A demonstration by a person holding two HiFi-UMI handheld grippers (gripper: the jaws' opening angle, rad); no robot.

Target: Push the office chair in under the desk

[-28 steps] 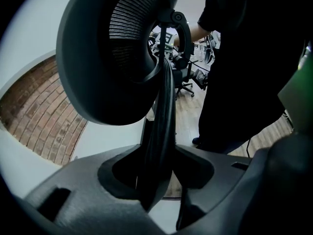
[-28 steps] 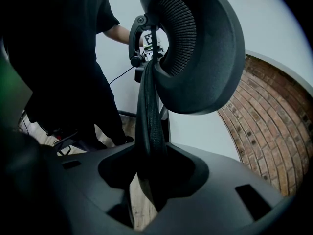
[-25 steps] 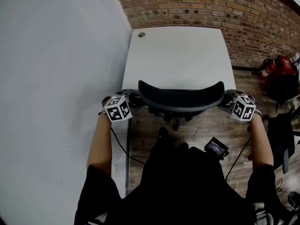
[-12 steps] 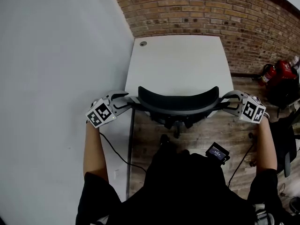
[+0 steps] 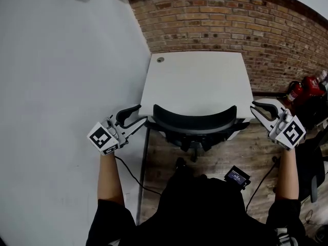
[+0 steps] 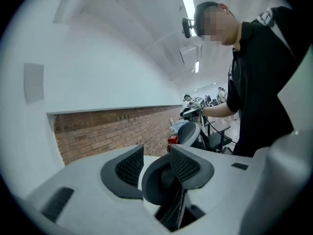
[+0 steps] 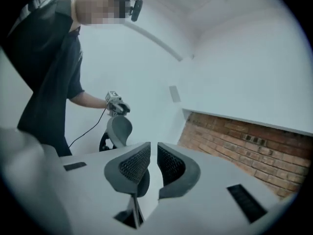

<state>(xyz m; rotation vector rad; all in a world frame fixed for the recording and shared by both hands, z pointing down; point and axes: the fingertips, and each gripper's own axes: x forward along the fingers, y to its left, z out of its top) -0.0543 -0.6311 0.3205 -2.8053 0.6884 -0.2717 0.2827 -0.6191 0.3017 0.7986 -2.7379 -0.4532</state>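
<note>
Clear of chair back (image 5: 195, 121) at desk (image 5: 197, 81) edge, L claw (image 5: 140, 114) apart, R claw (image 5: 254, 108) near-together, both just closing, empty

Office chair (image 5: 196, 121) blk. Counter (image 5: 197, 81) plain wht. Back wall (image 5: 220, 19) red-brn brick w/ pale mortar lines. Floor (image 5: 160, 155) brn wood planks. Side wall (image 5: 61, 76) lt grey.

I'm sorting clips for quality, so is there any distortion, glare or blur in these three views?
Head view: fisheye bends the brick wall into an arc; the desk looks sharp. Left gripper view: round black border, and the ceiling light is blown out white. Right gripper view: pale hazy cast, bricks slightly soft.
</note>
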